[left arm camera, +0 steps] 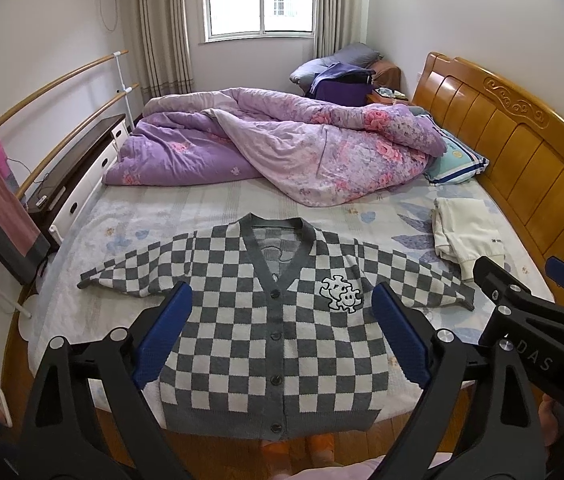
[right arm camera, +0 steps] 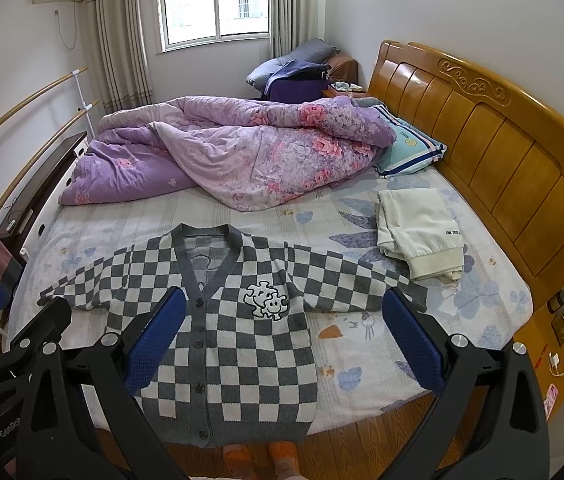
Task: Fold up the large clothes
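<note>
A: Checkered cardigan (left arm camera: 274,344) laid flat, face up, buttoned, on the near edge of the bed (left arm camera: 210,204); sleeves spread out left and right, hem hanging slightly over the near side.

B: Handling?

A: Probably soft, limp knit, light to middling in weight; likely to sag and stretch if lifted by one point. Not slippery, not fragile. Best taken at a sleeve cuff or shoulder seam, pinching a fold of the knit.

B: Tongs?

A: Left tongs (left arm camera: 282,336) spread wide, holding nothing, hovering above the cardigan's lower front. Right tongs (right arm camera: 286,340) spread wide too, empty, poised over the cardigan's right half and the bare sheet beside it. Both aimed forward and slightly down.

B: Around it?

A: Folded cream garment (right arm camera: 418,232) to the right, apart from the sleeve. Purple floral quilt (left arm camera: 274,148) bunched at the far side, pillow (right arm camera: 410,148) by the wooden headboard (left arm camera: 514,128).
</note>
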`<state>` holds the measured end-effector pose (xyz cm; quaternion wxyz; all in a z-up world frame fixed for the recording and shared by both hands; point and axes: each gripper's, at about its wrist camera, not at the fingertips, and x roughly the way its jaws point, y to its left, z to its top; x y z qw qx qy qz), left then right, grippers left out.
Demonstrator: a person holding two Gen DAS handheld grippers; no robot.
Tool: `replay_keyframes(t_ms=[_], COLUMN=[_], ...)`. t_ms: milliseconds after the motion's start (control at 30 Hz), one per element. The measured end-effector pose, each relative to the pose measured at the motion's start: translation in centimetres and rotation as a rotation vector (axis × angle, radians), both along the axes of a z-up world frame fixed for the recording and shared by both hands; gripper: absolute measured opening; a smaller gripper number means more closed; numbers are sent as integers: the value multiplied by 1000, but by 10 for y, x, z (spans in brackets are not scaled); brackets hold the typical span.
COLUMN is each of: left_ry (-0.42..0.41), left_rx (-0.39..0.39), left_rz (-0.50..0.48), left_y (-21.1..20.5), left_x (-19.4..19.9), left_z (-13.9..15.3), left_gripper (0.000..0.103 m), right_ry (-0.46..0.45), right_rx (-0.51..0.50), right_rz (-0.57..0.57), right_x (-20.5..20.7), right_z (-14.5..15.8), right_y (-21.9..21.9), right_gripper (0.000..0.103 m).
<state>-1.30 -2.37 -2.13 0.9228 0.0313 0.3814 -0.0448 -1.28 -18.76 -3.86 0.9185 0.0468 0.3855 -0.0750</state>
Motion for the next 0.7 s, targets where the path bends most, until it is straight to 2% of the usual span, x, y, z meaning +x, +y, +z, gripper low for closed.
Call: replay_keyframes(t_ms=[400, 700], left_ry=[36, 82], left_rx=[-34, -38], left_rz=[11, 47], left_y=[15, 15], left_x=[6, 8], left_z=[1, 0], left_gripper=[91, 91], right_ry=[7, 33], right_rx=[4, -8], right_rz=[18, 57], right_x=[-9, 2], right_z=[-11, -4], right_y=[-2, -4], right_gripper=[95, 95])
